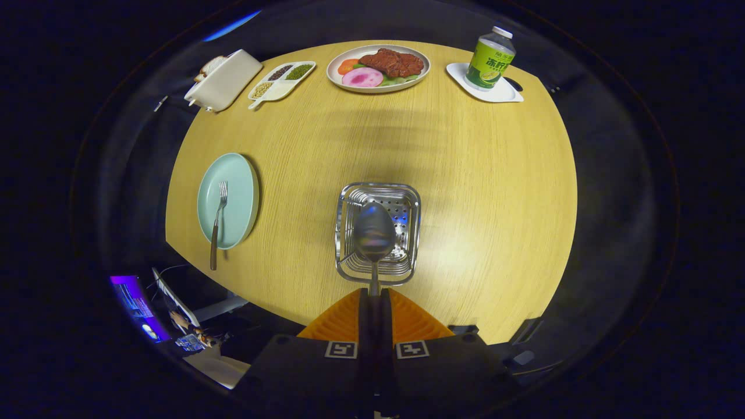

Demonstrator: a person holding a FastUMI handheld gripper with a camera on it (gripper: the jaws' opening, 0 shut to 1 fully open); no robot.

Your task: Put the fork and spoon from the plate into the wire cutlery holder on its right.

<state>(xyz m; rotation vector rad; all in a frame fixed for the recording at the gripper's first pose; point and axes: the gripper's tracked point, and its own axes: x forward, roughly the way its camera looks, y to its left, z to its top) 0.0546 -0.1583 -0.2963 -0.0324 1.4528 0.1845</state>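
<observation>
Your orange-fingered gripper (375, 294) is clamped on the thin handle of the dark metal spoon (374, 231), its bowl hanging over the square wire cutlery holder (378, 233). It looks light, stiff and slippery, so grip firmly. The steel fork (218, 221) lies on the pale green plate (241, 174), left; take its handle.

The counter (477, 174) was pale yellow wood with a fine grain. The plate (240, 174) was light mint green, the fork (219, 218) silver with what looked like a darker handle. The wire cutlery holder (407, 195) shone chrome. The spoon (374, 231) was dull grey steel. The tongs (374, 299) had ribbed orange fingers (416, 320) above black-and-white square markers.
</observation>
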